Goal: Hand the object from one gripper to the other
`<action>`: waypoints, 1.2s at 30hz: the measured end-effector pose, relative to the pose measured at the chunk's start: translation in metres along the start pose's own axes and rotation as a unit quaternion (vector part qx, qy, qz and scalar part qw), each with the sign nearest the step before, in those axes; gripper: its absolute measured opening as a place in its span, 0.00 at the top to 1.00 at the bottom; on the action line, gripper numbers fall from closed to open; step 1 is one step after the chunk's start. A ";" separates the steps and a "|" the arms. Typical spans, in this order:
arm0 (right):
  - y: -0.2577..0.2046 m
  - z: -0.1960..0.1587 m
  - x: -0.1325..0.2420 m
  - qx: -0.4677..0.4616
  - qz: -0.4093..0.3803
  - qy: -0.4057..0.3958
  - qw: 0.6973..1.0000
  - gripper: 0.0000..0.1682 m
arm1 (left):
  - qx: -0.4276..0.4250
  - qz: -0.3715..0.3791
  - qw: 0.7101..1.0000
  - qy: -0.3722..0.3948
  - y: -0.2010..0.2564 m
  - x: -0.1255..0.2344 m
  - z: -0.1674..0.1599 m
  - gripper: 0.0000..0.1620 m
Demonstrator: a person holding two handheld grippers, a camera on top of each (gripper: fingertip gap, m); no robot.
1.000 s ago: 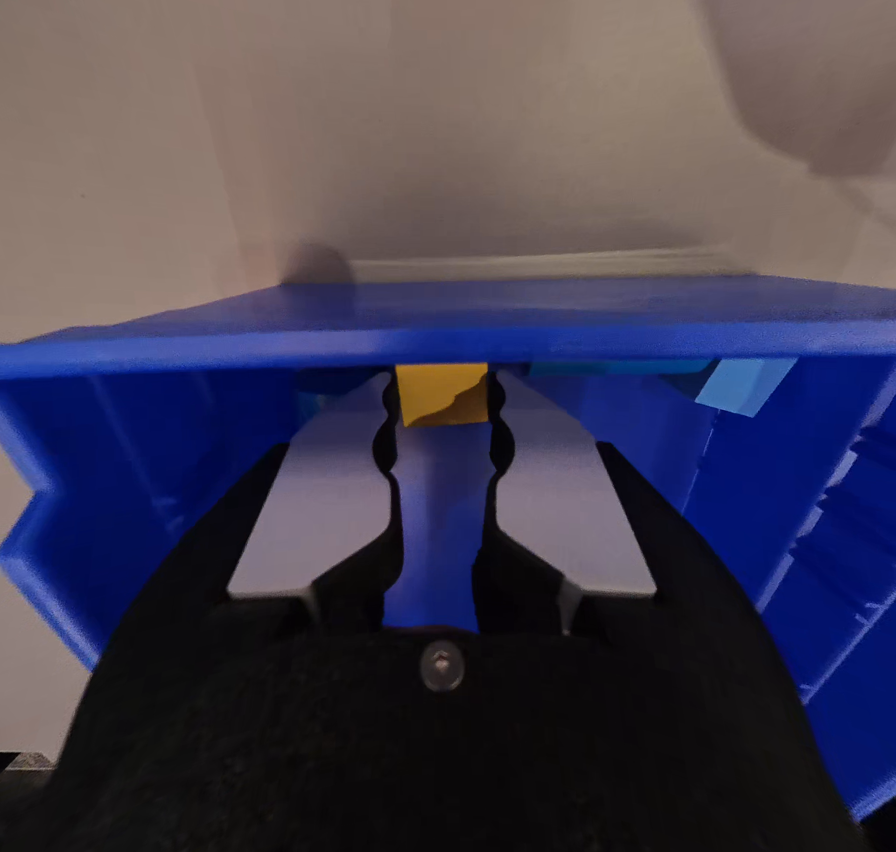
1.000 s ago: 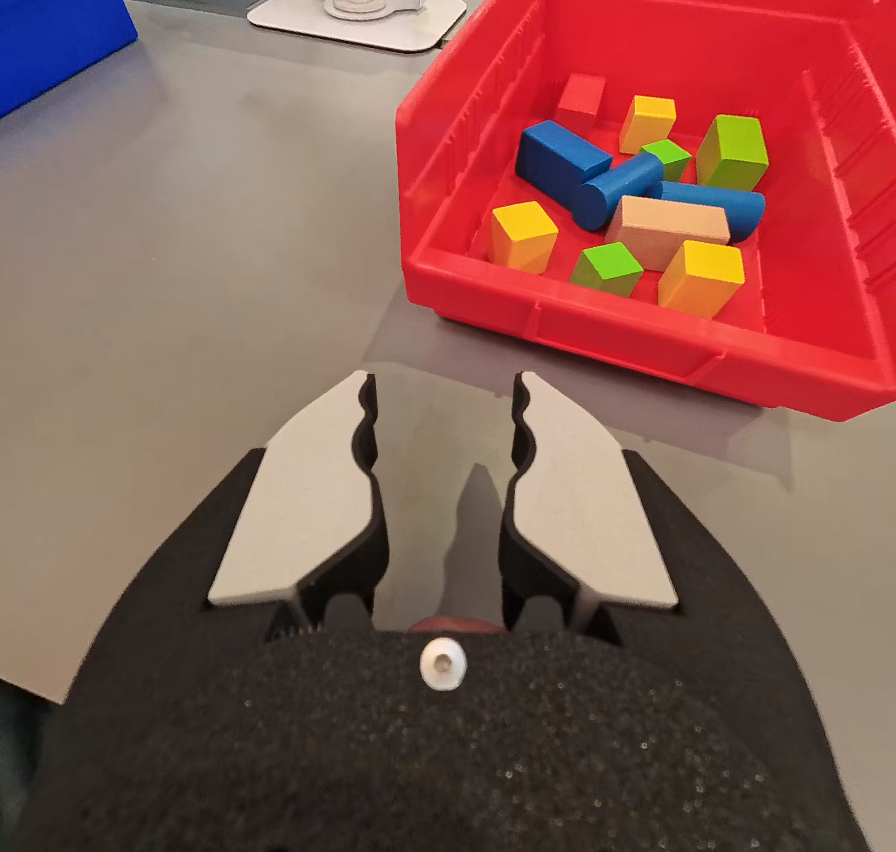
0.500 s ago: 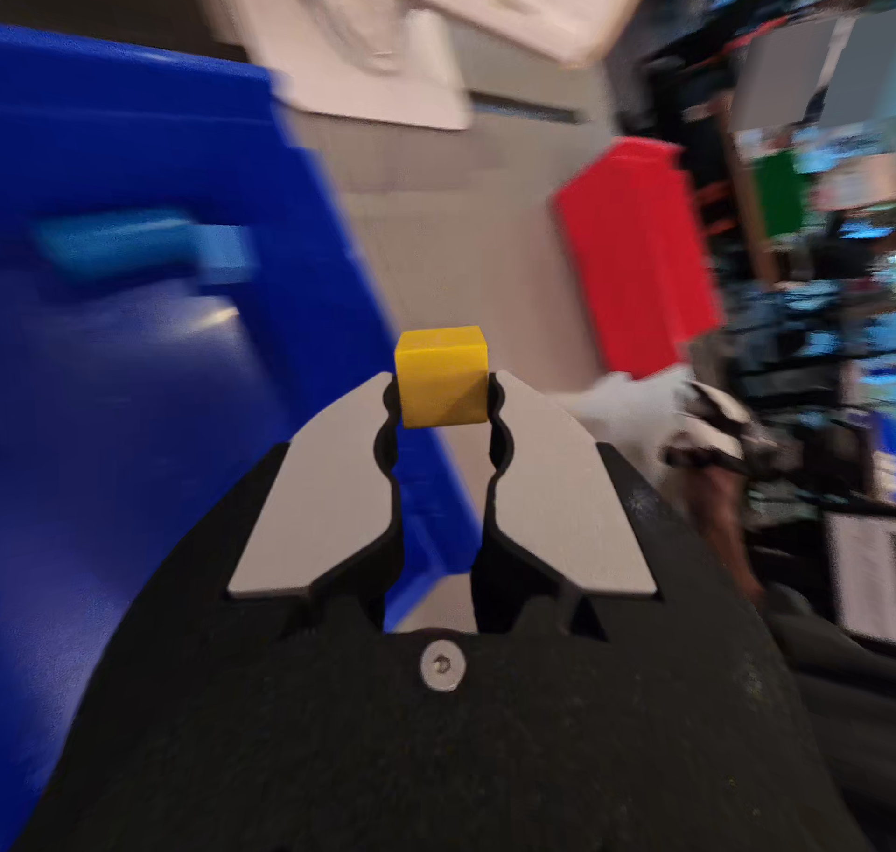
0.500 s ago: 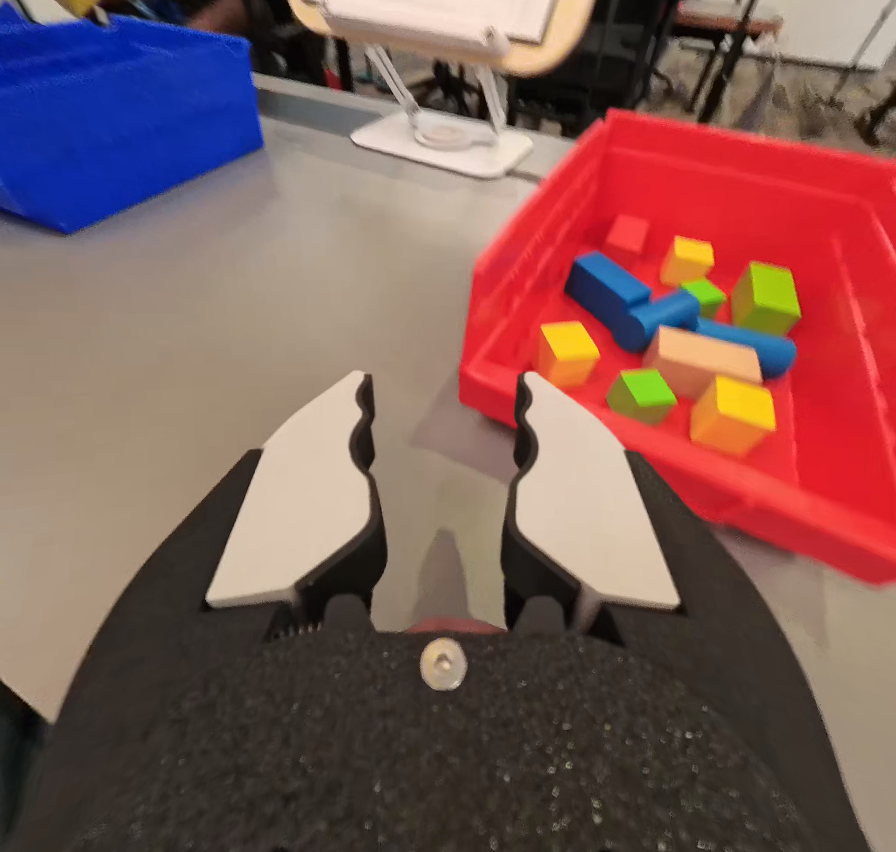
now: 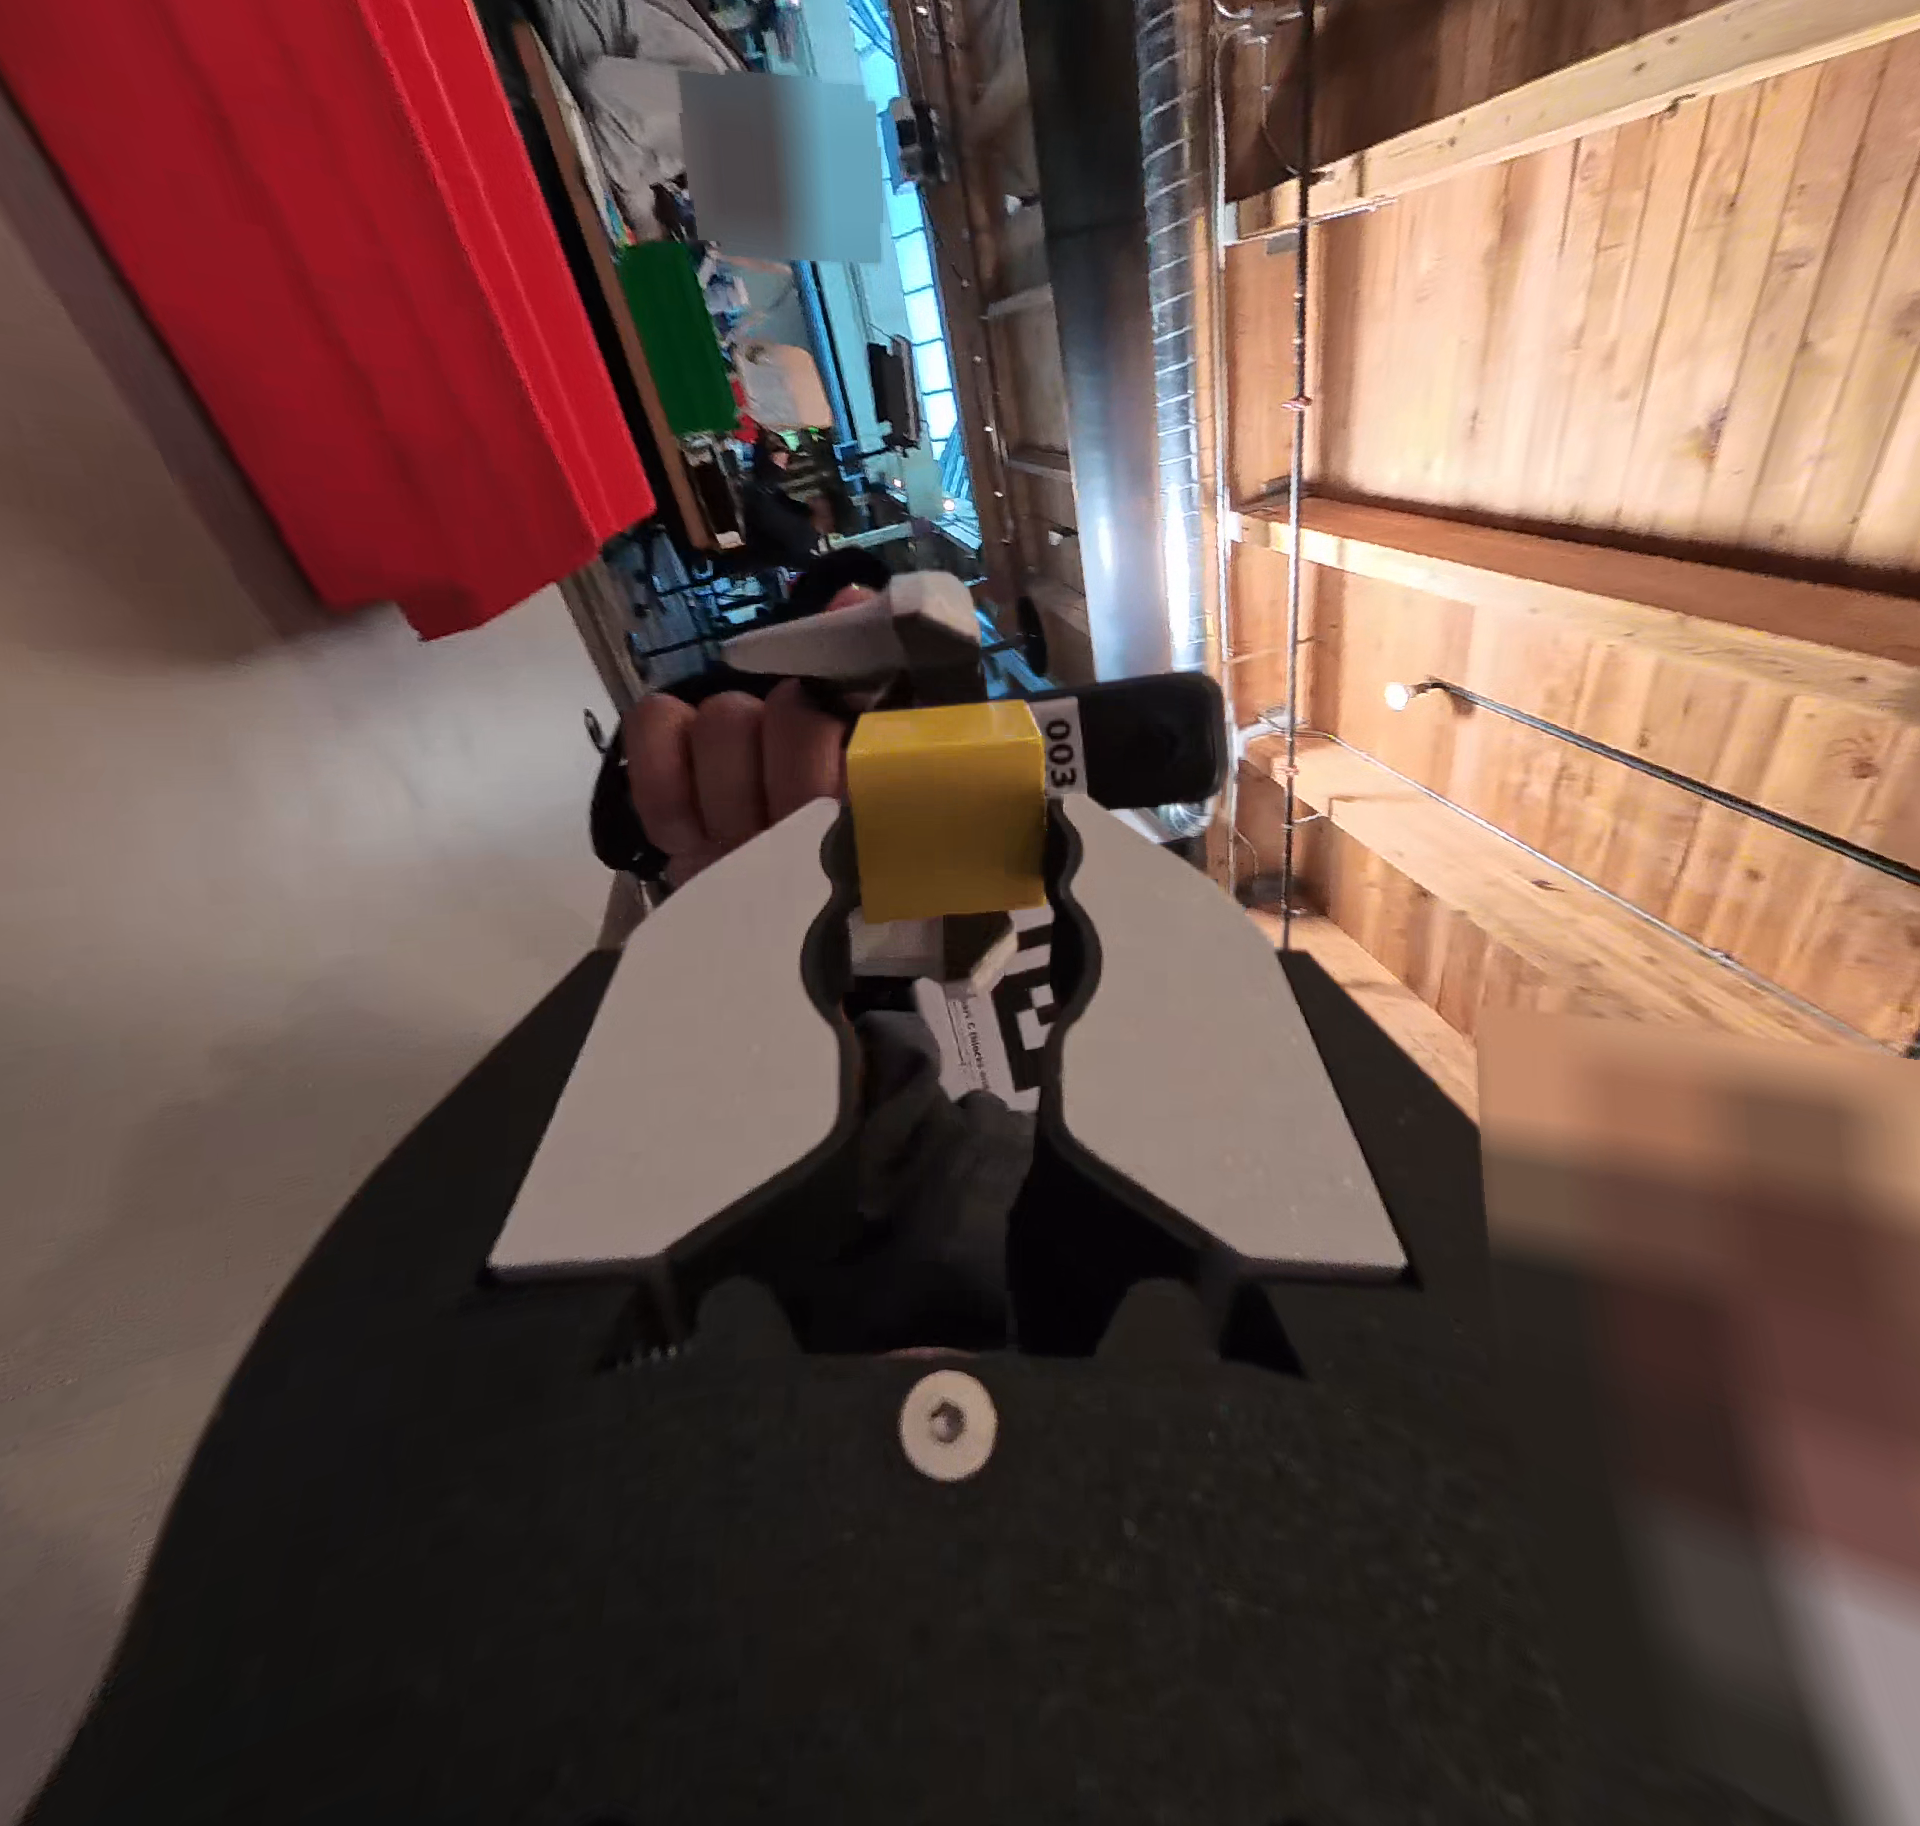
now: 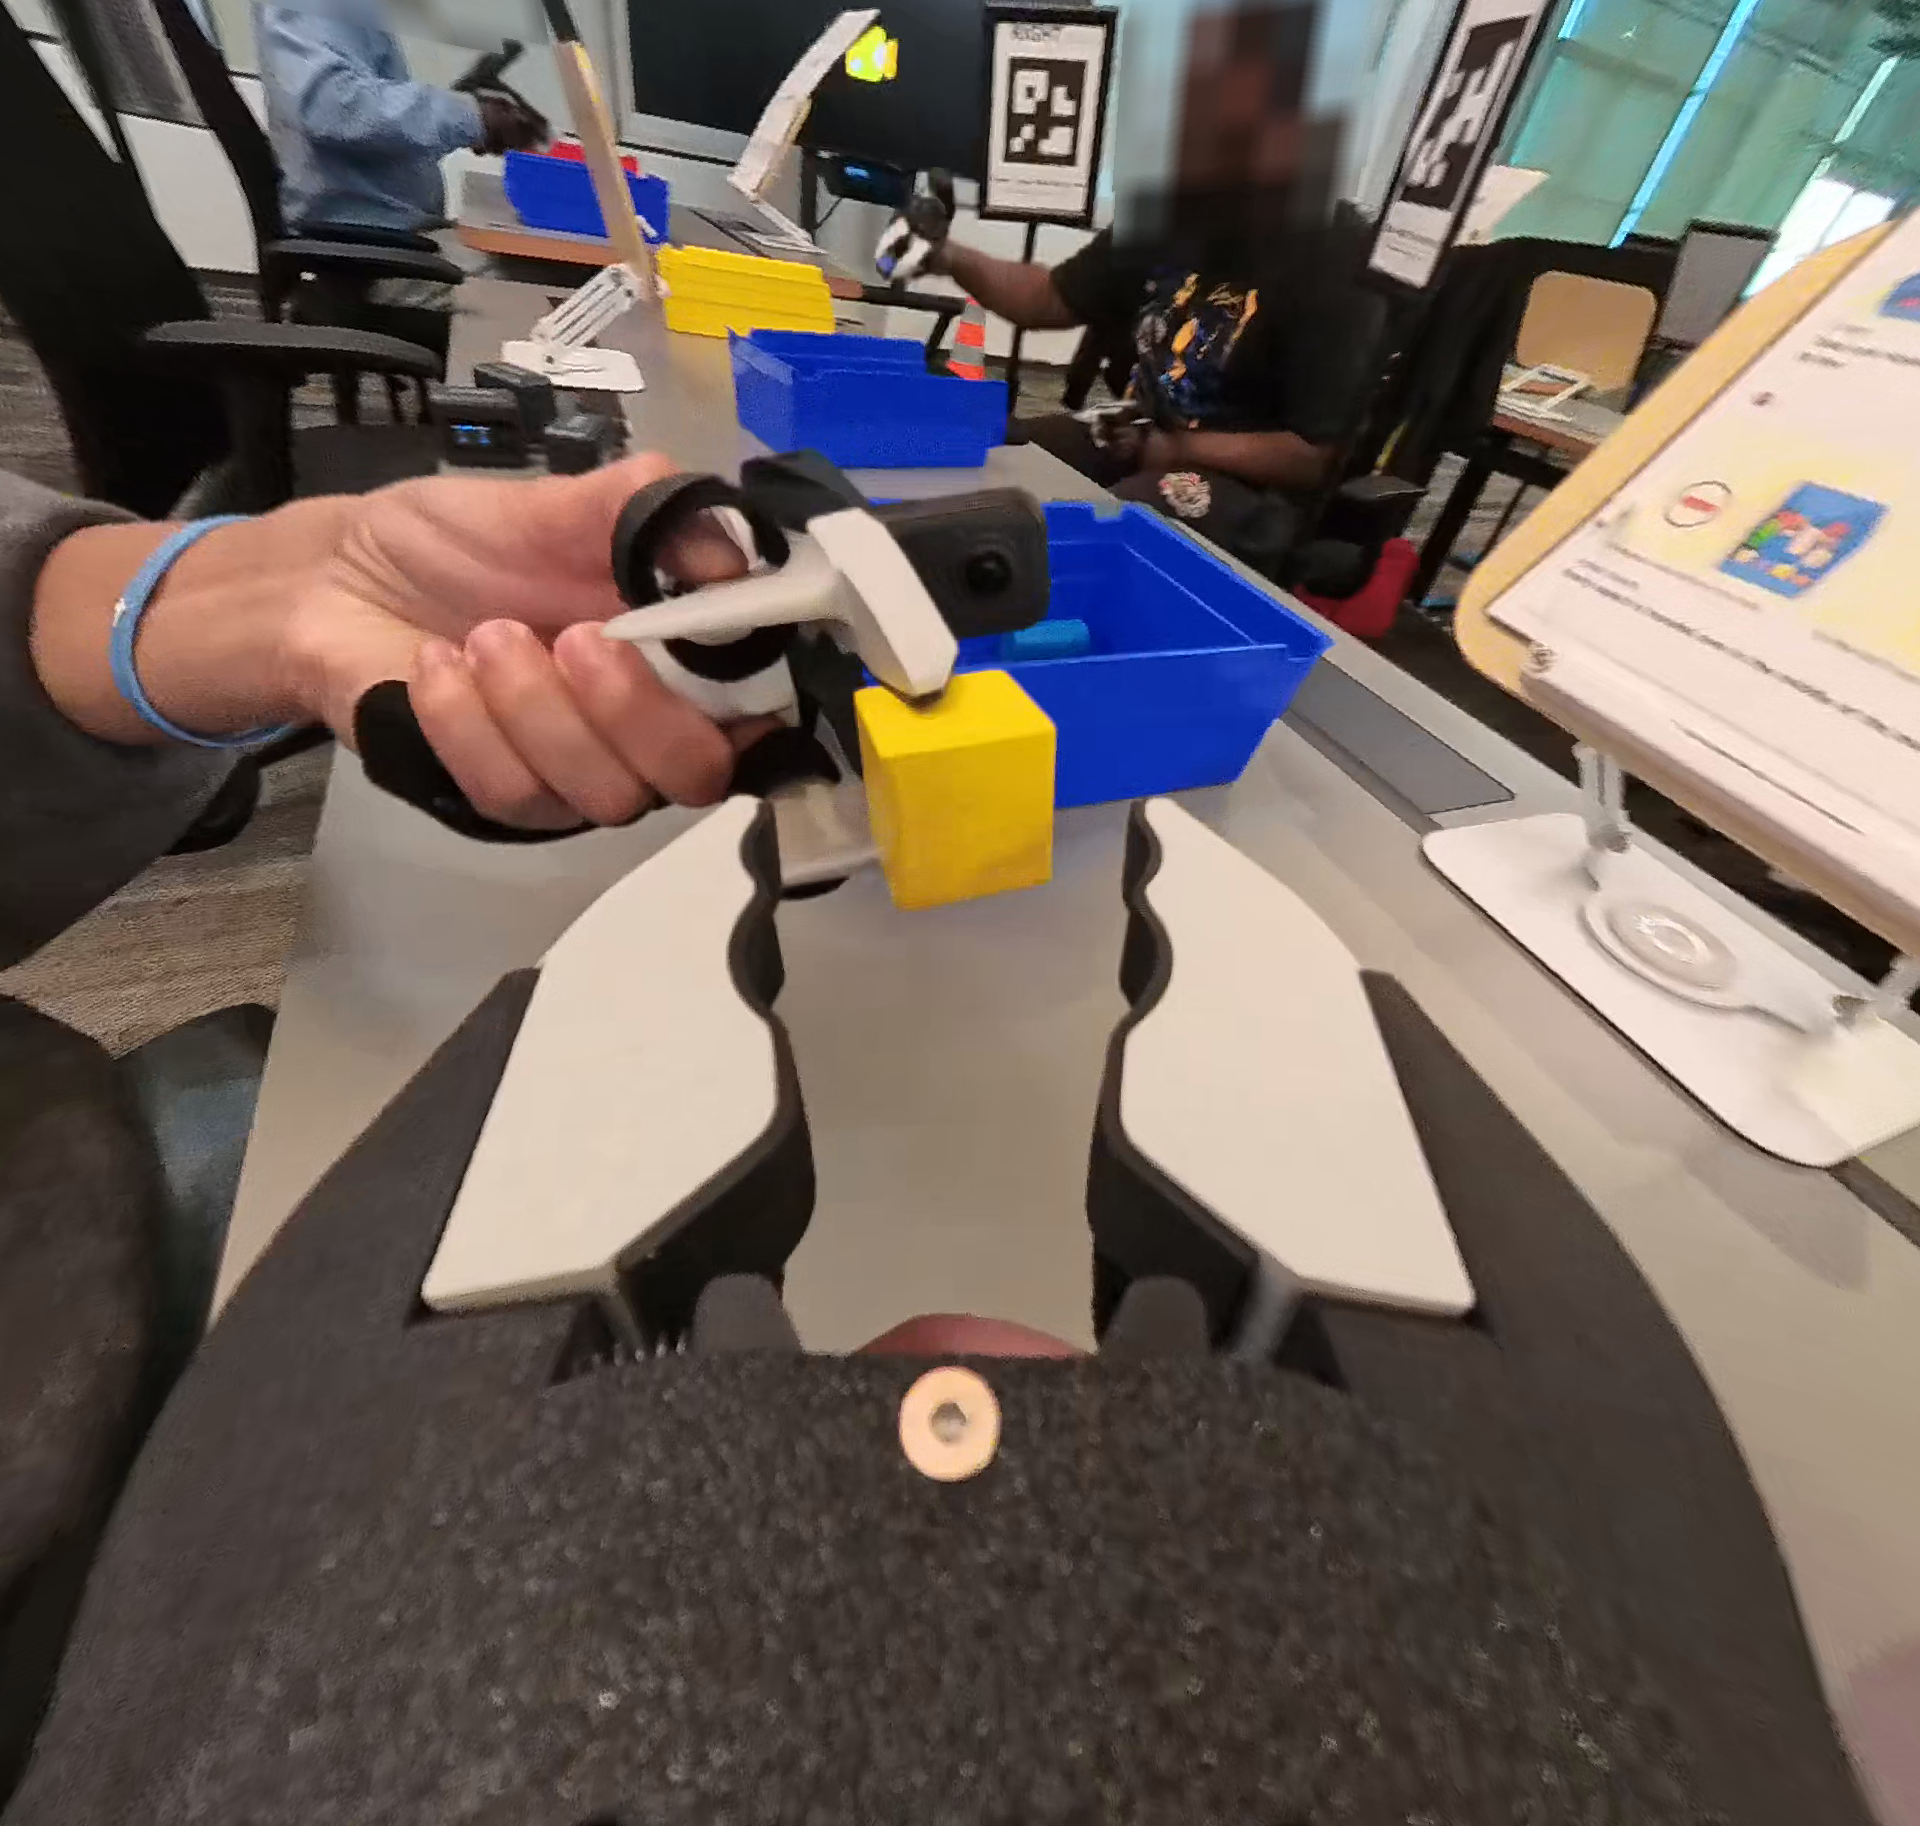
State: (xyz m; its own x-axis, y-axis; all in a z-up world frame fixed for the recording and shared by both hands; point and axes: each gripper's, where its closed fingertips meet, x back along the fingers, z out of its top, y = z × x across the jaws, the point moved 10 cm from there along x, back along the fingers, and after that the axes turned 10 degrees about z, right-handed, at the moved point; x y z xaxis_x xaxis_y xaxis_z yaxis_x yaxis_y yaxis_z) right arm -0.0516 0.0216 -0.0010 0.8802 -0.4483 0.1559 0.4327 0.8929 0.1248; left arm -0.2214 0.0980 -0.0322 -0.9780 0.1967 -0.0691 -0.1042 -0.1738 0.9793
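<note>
Grey tabletop (image 6: 935, 1101) fills the middle of the right wrist view, with one blue bin (image 6: 1164, 696) at centre, holding one light-blue block (image 6: 1044, 638) in view, and one document stand (image 6: 1704, 955) at the right edge. Farther back, at upper left, sit two more blue bins and one yellow bin. One red bin (image 5: 312, 238) takes the upper left of the left wrist view.

At frame centre, the left gripper (image 6: 883, 758) clamps one yellow cube (image 6: 956, 789), carried by the person's hand (image 6: 499, 654). The right gripper (image 6: 945, 903) is spread wide and holds nothing; the cube hangs just beyond its fingertips, not yet between them.

The risk, as I judge it: the cube sits off to the left finger's side, so closing now could nudge it askew, and if the left gripper lets go before the right has pinched, the cube would drop to the table.
</note>
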 end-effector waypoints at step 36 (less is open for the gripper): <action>0.253 -0.100 0.145 -0.285 -0.238 -0.444 0.816 0.79 | -0.185 0.142 0.970 -0.068 -0.038 0.027 -0.101 0.71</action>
State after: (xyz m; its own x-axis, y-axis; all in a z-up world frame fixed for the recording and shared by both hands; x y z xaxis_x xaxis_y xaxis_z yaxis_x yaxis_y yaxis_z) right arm 0.2054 0.1867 -0.0452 0.2083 -0.3773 0.9024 0.9270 0.3703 -0.0592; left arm -0.2622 0.0126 -0.0905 -0.9466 0.2104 0.2442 0.0845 -0.5691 0.8179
